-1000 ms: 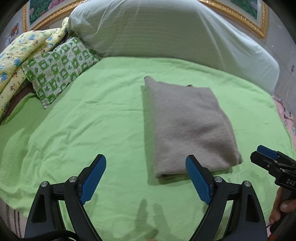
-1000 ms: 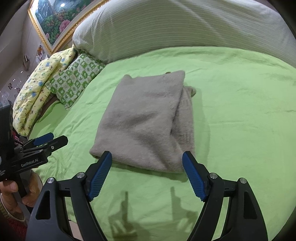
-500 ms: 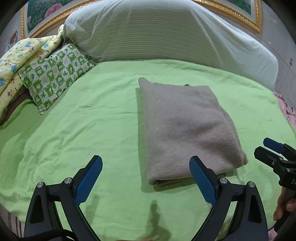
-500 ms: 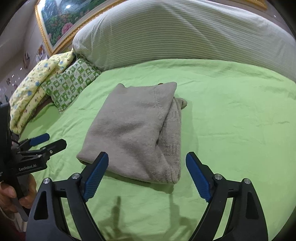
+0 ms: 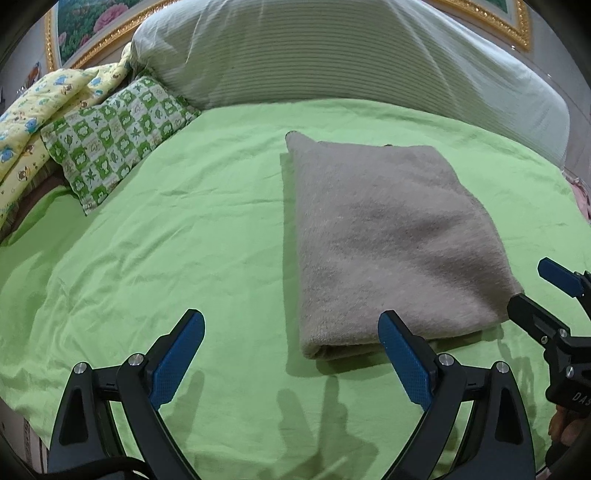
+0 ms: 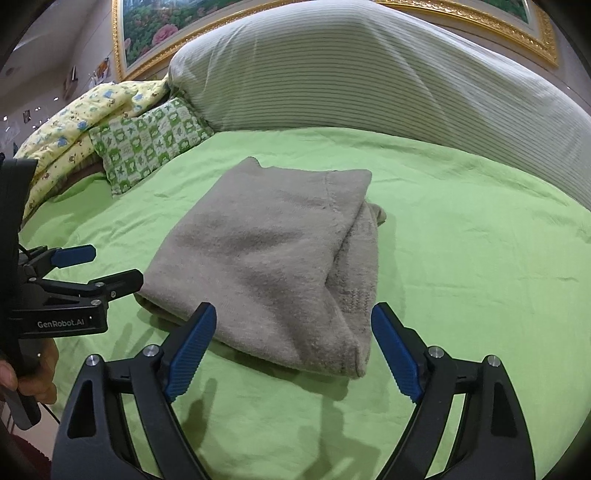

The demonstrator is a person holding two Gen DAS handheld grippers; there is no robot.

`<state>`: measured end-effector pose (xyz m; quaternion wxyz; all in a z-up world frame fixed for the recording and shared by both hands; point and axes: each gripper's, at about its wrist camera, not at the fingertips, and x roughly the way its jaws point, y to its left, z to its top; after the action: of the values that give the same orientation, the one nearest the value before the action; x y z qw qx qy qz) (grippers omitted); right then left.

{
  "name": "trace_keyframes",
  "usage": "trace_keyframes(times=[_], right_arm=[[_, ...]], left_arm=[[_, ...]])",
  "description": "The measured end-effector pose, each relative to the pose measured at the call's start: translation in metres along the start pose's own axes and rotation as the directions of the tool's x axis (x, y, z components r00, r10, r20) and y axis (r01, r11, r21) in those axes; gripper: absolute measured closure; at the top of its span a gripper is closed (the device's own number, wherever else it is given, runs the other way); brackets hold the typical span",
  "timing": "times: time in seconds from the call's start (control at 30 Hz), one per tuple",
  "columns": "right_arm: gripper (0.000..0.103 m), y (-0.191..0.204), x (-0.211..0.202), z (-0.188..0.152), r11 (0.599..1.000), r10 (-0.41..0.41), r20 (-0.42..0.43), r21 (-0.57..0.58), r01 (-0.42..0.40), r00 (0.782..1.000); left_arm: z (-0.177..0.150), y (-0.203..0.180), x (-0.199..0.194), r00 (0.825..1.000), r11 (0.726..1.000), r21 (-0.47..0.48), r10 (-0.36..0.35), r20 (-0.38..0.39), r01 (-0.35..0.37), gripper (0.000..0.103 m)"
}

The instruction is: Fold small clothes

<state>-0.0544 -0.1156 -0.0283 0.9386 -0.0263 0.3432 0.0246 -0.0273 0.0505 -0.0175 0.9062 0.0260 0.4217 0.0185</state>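
A folded grey-brown fuzzy garment [image 5: 384,236] lies flat on the green bed sheet [image 5: 166,240]; it also shows in the right wrist view [image 6: 273,254]. My left gripper [image 5: 291,354] is open and empty, hovering just before the garment's near left corner. My right gripper [image 6: 293,350] is open and empty, just before the garment's near right edge. Each gripper shows at the side of the other's view: the right one [image 5: 543,291] and the left one [image 6: 107,266].
A large striped grey-white pillow [image 5: 332,55] lies across the head of the bed. A green-checked small pillow [image 5: 114,140] and a yellow printed quilt [image 5: 37,110] lie at the far left. A gold-framed picture [image 6: 155,26] hangs behind.
Both grippers have moved closer to the garment's near edge and sit lower. The garment has not moved, and both grippers stay open.
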Motion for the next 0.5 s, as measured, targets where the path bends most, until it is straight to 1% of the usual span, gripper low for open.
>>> trace_keyframes(times=[0.13,0.5], right_arm=[[0.017,0.0025,0.0045,-0.0037,1.0,0.002,-0.009,0.001,-0.002,1.0],[0.017,0.0083,0.0074,-0.0053,1.0,0.002,-0.013,-0.004,-0.002,1.0]], left_arm=[[-0.0012,0.0037,0.0041,1.0,1.0,-0.008,0.0,-0.015,-0.001,0.008],[-0.0023,0.0025,0.0032,1.0,1.0,-0.01,-0.004,-0.018,0.004,0.008]])
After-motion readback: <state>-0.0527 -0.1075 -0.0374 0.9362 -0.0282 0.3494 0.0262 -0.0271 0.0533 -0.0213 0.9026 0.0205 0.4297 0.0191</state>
